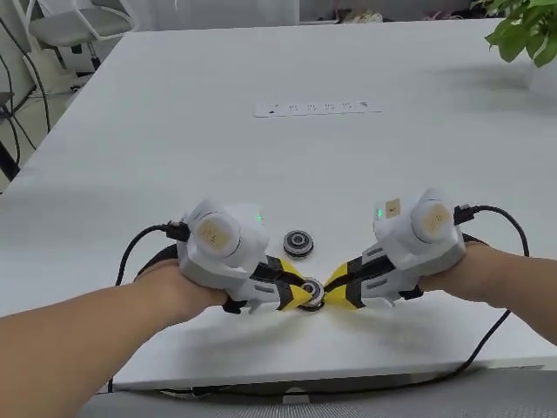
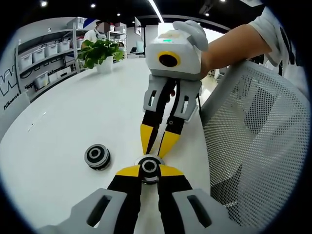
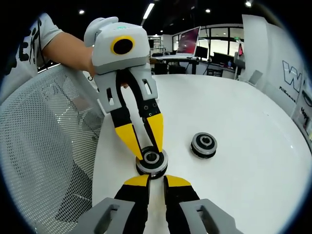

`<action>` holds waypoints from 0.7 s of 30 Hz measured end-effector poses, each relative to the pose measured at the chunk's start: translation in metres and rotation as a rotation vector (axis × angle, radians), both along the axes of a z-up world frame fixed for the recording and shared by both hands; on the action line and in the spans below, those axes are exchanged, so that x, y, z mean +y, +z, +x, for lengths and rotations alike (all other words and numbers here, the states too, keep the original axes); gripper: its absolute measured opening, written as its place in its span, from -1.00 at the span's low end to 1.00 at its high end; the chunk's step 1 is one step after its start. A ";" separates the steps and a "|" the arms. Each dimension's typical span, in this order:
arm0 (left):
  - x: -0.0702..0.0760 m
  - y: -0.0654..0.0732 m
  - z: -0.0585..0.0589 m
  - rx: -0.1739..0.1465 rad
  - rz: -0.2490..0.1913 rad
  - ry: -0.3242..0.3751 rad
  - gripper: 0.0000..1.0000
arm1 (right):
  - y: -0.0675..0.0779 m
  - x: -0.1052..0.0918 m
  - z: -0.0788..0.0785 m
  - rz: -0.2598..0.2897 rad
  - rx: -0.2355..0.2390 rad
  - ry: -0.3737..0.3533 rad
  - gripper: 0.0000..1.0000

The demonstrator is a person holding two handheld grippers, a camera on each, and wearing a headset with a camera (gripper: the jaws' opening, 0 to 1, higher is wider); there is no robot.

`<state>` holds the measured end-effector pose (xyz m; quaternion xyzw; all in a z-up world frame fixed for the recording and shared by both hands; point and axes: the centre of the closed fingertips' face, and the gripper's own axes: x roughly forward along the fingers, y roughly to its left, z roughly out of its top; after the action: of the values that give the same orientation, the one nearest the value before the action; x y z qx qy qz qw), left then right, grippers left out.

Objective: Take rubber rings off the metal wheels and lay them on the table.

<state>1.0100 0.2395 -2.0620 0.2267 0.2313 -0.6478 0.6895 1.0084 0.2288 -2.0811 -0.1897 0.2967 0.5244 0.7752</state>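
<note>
- Closest in, the left claw, grey-bodied with black arms and yellow tips, is clenched across a small round metal wheel, with one pad on each side of it.
- Meeting it head-on from the opposite side, the right claw is of the same make. Its jaws are narrowed to a slit at the wheel's rim, and I cannot tell whether they have hold of anything.
- Around that rim sits a black rubber ring, not yet off.
- Just beyond the meeting tips, apart from both claws, a second metal wheel lies flat on the white surface, its ring also in place.
- The wheel looks hard, smooth and fairly weighty for its size, so it should stay put only if it is gripped across its flat faces or hub.
- The ring is probably soft and stretchy but seated tightly. The best hold is likely a pinch on its outer edge, peeling it sideways over the rim.
- Yellow tips may slip off thin rubber, and a freed wheel could roll, since the surface edge lies near behind the claws.
</note>
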 end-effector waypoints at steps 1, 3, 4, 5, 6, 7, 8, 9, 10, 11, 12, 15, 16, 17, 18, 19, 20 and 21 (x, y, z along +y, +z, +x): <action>0.000 0.000 0.000 0.000 -0.002 0.000 -0.86 | 0.000 0.000 0.001 0.000 -0.001 -0.003 -0.80; 0.000 0.000 0.000 0.001 -0.003 0.000 -0.86 | 0.000 0.000 -0.001 0.011 0.013 -0.003 -0.82; 0.000 0.000 0.000 0.000 -0.005 0.001 -0.87 | 0.000 0.001 -0.002 0.018 0.022 0.000 -0.85; 0.000 0.000 0.000 -0.001 -0.004 0.001 -0.87 | 0.000 0.002 -0.003 0.023 0.030 0.002 -0.87; 0.000 0.000 0.000 -0.002 -0.004 0.001 -0.87 | 0.000 0.001 -0.003 0.022 0.028 -0.001 -0.87; 0.000 0.000 0.000 -0.002 -0.004 0.001 -0.87 | 0.000 0.001 -0.003 0.024 0.032 -0.003 -0.87; 0.000 0.000 0.000 -0.002 -0.004 0.002 -0.87 | 0.000 0.001 -0.003 0.028 0.041 -0.008 -0.88; 0.000 0.000 0.000 -0.002 -0.004 0.003 -0.87 | -0.001 0.001 -0.003 0.031 0.047 -0.012 -0.88; 0.000 0.000 0.000 0.001 -0.005 0.006 -0.87 | -0.001 0.001 -0.003 0.031 0.048 -0.012 -0.88; 0.000 0.000 0.000 0.002 -0.005 0.007 -0.87 | -0.001 0.001 -0.003 0.029 0.047 -0.012 -0.89; 0.000 0.000 0.000 0.001 -0.004 0.007 -0.87 | -0.001 0.001 -0.003 0.026 0.045 -0.011 -0.90; -0.001 0.000 0.000 -0.002 -0.004 0.008 -0.86 | -0.001 0.001 -0.003 0.014 0.036 -0.009 -0.91; -0.001 0.000 0.000 -0.004 -0.003 0.007 -0.86 | -0.001 0.001 -0.003 0.012 0.035 -0.011 -0.91; -0.001 0.000 0.000 -0.006 -0.002 0.007 -0.86 | -0.001 0.001 -0.003 0.012 0.036 -0.013 -0.91; -0.001 0.000 0.000 -0.006 -0.002 0.007 -0.86 | -0.001 0.001 -0.003 0.012 0.038 -0.017 -0.93; -0.001 0.000 0.000 -0.007 -0.002 0.007 -0.86 | -0.001 0.000 -0.001 0.005 0.034 -0.026 -0.99; -0.001 0.000 0.000 -0.007 -0.002 0.007 -0.86 | -0.002 0.002 -0.004 0.011 0.050 -0.019 -1.00; -0.001 0.000 0.000 -0.010 -0.002 0.007 -0.87 | -0.002 0.001 -0.002 0.000 0.033 -0.019 -1.00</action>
<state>1.0103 0.2387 -2.0623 0.2285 0.2282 -0.6444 0.6932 1.0066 0.2302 -2.0826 -0.1779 0.3114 0.5200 0.7752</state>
